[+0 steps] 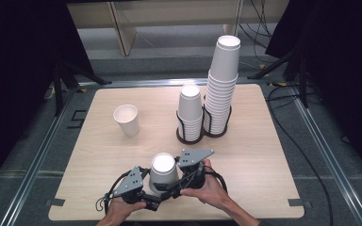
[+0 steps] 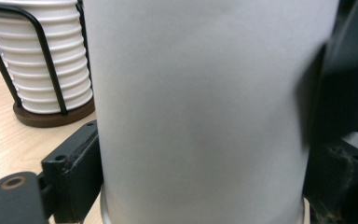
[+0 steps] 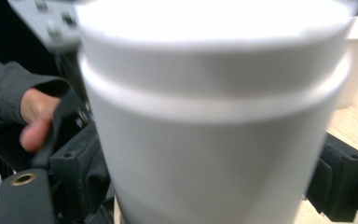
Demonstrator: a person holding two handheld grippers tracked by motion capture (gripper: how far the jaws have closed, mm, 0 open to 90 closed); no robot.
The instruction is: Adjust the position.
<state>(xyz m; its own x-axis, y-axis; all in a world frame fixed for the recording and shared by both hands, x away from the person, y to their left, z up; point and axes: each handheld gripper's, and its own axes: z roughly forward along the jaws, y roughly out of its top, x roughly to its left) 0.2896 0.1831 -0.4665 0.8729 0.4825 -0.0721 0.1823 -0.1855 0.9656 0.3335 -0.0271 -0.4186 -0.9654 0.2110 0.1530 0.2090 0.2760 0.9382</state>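
Both grippers' fingers clamp the sides of an upturned cup stack [image 1: 163,172] near the table's [image 1: 264,160] front edge: the left gripper [image 1: 143,190] low on its left, the right gripper [image 1: 181,179] on its right. One cup [image 1: 127,119] stands upright, well apart at the left. Two wire holders with cup stacks [image 1: 190,113] [image 1: 221,87] stand at the middle rear. The light wood tabletop sits in a metal frame; grey floor, cables [image 1: 306,165] and black drapes surround it.

Nested cups [image 1: 163,173] near front edge, btwn 2 grippers; 2 racked stacks [image 1: 190,115] behind.
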